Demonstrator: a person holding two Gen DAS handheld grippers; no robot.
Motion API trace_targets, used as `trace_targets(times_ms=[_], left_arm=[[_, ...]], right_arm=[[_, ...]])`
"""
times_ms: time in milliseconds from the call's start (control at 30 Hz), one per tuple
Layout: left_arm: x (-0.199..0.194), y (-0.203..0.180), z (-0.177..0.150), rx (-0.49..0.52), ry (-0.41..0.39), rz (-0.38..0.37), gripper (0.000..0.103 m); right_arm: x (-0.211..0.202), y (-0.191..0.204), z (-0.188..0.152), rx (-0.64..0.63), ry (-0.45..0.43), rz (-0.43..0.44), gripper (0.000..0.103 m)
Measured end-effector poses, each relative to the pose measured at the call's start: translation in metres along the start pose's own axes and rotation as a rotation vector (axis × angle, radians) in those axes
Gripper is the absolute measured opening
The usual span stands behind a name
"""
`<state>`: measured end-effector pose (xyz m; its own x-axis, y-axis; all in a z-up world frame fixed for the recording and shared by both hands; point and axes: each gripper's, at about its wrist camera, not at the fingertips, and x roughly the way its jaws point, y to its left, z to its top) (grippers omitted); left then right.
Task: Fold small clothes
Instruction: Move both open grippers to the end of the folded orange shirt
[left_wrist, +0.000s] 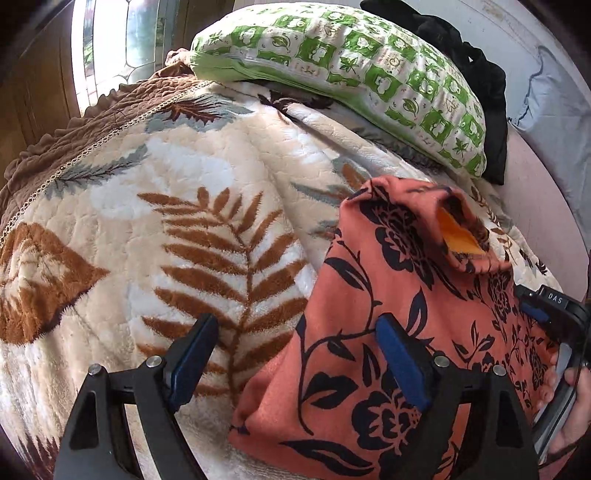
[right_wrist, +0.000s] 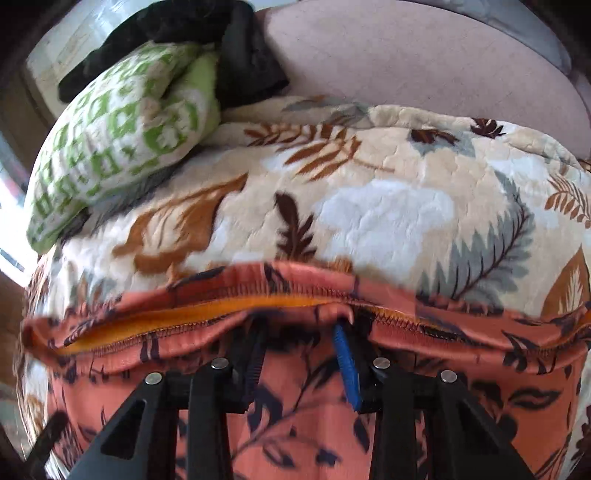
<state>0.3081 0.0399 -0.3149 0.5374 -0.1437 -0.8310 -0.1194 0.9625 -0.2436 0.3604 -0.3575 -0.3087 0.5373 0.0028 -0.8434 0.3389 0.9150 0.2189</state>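
A small orange garment with a black flower print (left_wrist: 399, 317) lies folded on a cream blanket with leaf patterns (left_wrist: 155, 236). Its orange lining shows at an opening (left_wrist: 461, 236). My left gripper (left_wrist: 295, 354) is open; its right finger rests over the garment's left part, its left finger over the blanket. In the right wrist view the garment (right_wrist: 295, 406) fills the bottom, with its hem and orange lining (right_wrist: 207, 314) across the frame. My right gripper (right_wrist: 301, 332) has its fingers open by a moderate gap, with the hem lying over their tips. The right gripper also shows in the left wrist view (left_wrist: 554, 317).
A green and white patterned pillow (left_wrist: 354, 70) lies at the back of the bed, with black clothing (left_wrist: 469, 74) behind it. A pink sheet (right_wrist: 424, 62) covers the far side. A brown quilted cover (left_wrist: 85, 129) edges the bed at left, by a window.
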Motion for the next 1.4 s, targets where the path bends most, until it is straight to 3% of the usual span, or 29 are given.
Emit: trace_targets(times_ms=[67,167,267,400,500,567,733,900,1067,1267,1400], left_arm=[[0.001,0.012,0.003,-0.072,0.024,-0.020,0.088],[-0.006,0.024,0.008,-0.130,0.027,-0.018,0.088],[-0.015,0.032,0.008,-0.144,0.012,0.033,0.088],[-0.013,0.040,0.004,-0.144,0.049,0.059,0.088],[-0.011,0.040,0.000,-0.104,0.067,0.065,0.088],[-0.011,0.039,0.001,-0.071,0.072,0.065,0.088],[-0.010,0.044,0.005,-0.072,0.093,0.034,0.088],[-0.019,0.039,0.009,-0.046,0.044,0.027,0.088],[-0.040,0.006,0.001,0.083,-0.069,0.052,0.088],[-0.033,-0.048,-0.022,0.285,-0.060,0.037,0.088],[-0.021,-0.075,-0.042,0.382,-0.006,0.005,0.089]], right_arm=[[-0.014,-0.002,0.012,0.061,-0.067,0.013,0.040],[-0.042,0.015,0.003,0.027,-0.106,0.127,0.041],[-0.053,0.061,-0.020,-0.090,-0.024,0.239,0.041],[-0.046,0.130,-0.052,-0.208,0.088,0.342,0.041],[-0.022,0.178,-0.065,-0.264,0.151,0.333,0.041],[0.003,0.199,-0.065,-0.266,0.172,0.268,0.040],[0.030,0.204,-0.043,-0.165,0.103,0.205,0.040],[-0.004,0.166,-0.033,-0.068,0.035,0.207,0.041],[-0.064,0.091,-0.045,-0.070,-0.062,0.094,0.041],[-0.124,-0.022,-0.089,0.072,-0.089,0.016,0.041],[-0.132,-0.073,-0.127,0.166,-0.075,0.009,0.041]])
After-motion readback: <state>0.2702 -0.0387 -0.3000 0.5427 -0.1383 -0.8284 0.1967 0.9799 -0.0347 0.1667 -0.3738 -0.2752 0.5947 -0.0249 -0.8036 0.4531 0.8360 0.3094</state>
